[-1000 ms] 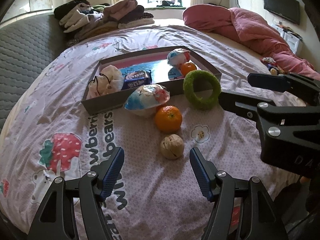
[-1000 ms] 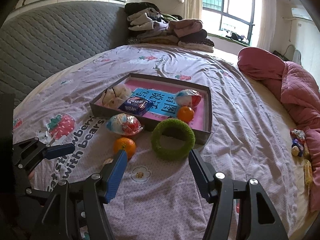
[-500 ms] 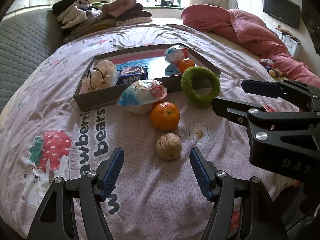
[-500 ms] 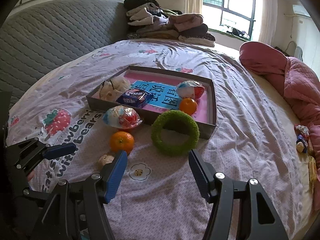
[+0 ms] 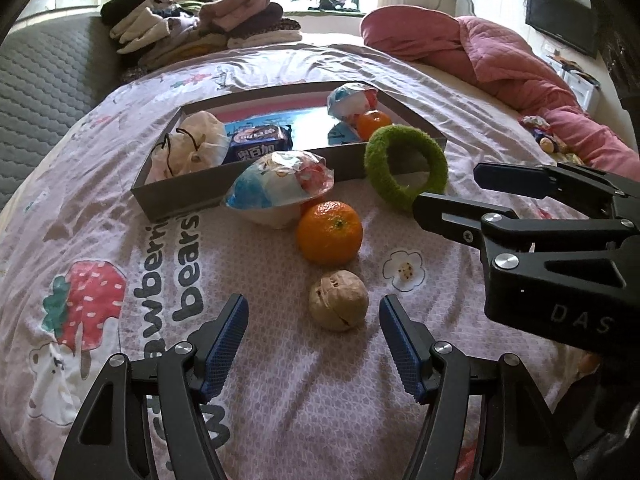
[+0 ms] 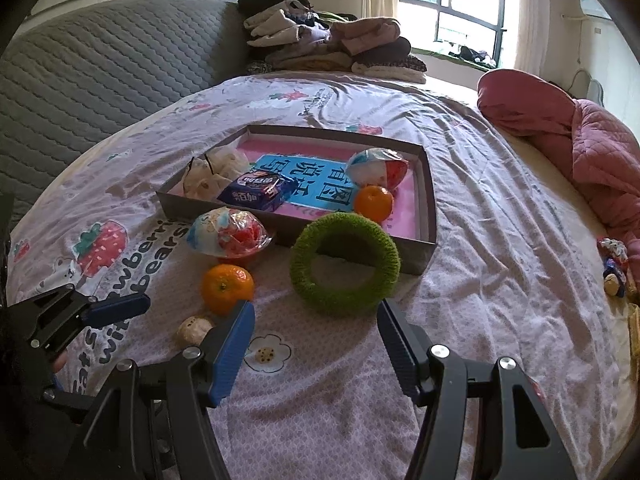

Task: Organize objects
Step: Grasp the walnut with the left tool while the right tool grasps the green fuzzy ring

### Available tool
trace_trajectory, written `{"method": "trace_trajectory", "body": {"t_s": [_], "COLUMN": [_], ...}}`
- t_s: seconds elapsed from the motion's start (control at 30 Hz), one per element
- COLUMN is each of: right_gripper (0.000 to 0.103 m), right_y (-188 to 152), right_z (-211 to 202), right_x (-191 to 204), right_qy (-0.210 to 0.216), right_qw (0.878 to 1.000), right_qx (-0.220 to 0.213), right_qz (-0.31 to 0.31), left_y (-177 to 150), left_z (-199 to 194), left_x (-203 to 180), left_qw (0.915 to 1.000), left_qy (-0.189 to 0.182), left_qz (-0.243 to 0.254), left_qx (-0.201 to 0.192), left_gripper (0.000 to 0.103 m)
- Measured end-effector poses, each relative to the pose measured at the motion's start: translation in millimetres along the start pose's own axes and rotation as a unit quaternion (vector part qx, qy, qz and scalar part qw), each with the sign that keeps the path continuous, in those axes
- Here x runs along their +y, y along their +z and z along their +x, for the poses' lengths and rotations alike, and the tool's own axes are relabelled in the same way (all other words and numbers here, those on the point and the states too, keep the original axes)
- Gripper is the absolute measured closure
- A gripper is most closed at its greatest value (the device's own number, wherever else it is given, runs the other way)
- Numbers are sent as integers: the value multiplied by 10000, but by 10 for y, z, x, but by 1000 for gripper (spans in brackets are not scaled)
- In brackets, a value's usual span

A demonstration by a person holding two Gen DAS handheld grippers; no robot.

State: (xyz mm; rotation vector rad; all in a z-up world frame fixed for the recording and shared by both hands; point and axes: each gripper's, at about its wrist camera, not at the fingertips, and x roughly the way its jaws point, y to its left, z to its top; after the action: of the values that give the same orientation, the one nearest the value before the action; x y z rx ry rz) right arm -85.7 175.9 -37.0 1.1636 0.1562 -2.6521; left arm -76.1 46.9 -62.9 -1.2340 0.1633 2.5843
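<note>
Both grippers empty, fingers spread wide. Left gripper hovered low over the bed sheet with the walnut lying just ahead, slightly right of the mid-line between its fingers, touching neither. Right gripper faced the green ring, which leaned against the front wall of the box; ring apart from my fingers.

Loose on the sheet: walnut, tangerine just beyond it, wrapped snack bowl touching the box front, green ring. Already in the box: a cloth pouch, a blue packet, a second wrapped bowl, a second tangerine.

Judged step: pick up the walnut with the left. Notes for a good grasp: shift a little right to centre it, lower until the pads straddle its widest part, close slowly. It is round and hard, and I expected it to roll on soft bedding if nudged by one finger first. Keep clear of the tangerine behind.
</note>
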Motion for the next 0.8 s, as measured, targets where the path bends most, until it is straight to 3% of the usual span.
{"method": "trace_trajectory", "body": {"t_s": [0.8], "right_gripper": [40], "right_y": [66], "right_z": [349], "right_x": [-52], "right_qy": [-148], "right_qw": [9998], "right_qx": [154], "right_qz": [65], "left_y": [42], "left_z": [219], "left_x": [33], "left_qw": [10000], "left_qy": [0], "left_qz": [10], "left_qx": [25], "left_gripper": [34]}}
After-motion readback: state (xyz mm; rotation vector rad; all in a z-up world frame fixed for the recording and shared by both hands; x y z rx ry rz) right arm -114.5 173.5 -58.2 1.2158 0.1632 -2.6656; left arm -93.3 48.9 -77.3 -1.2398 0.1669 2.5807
